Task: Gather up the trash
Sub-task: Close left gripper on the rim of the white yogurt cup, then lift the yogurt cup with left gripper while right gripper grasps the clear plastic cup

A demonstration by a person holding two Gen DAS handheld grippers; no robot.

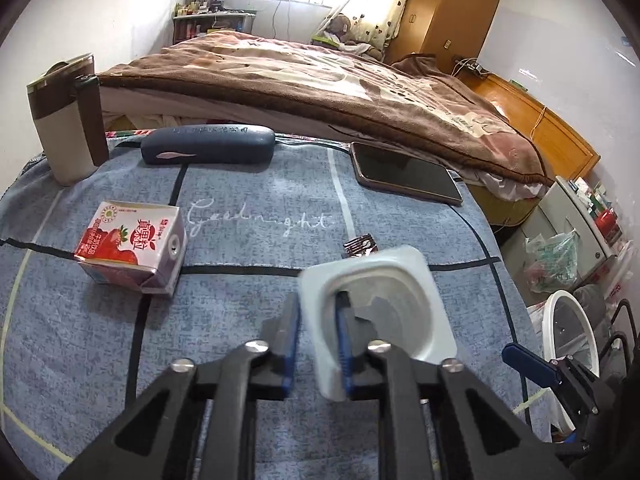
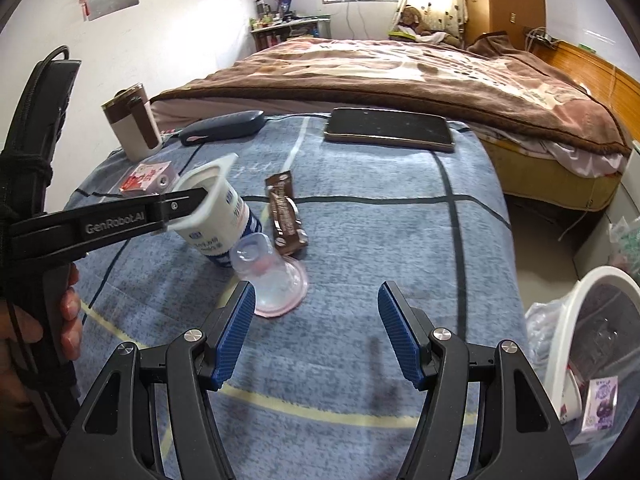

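Observation:
My left gripper [image 1: 316, 344] is shut on the rim wall of a white yogurt cup [image 1: 384, 300], one pad inside it and one outside. From the right wrist view that cup [image 2: 216, 216] leans over the blue blanket, held by the left gripper [image 2: 188, 204]. My right gripper [image 2: 316, 300] stands open with nothing between its fingers, just short of a clear plastic cup [image 2: 272, 276] lying mouth down on a pink lid. A brown snack wrapper [image 2: 286, 216] lies behind that. A strawberry milk carton [image 1: 132, 244] lies on its side at the left.
A phone [image 1: 408, 174], a dark glasses case [image 1: 208, 144] and a brown-and-white travel mug [image 1: 64, 120] stand along the blanket's far edge. A white bin [image 2: 600, 280] lined with a bag sits on the floor at the right, a purple carton [image 2: 600, 404] inside. A bed lies beyond.

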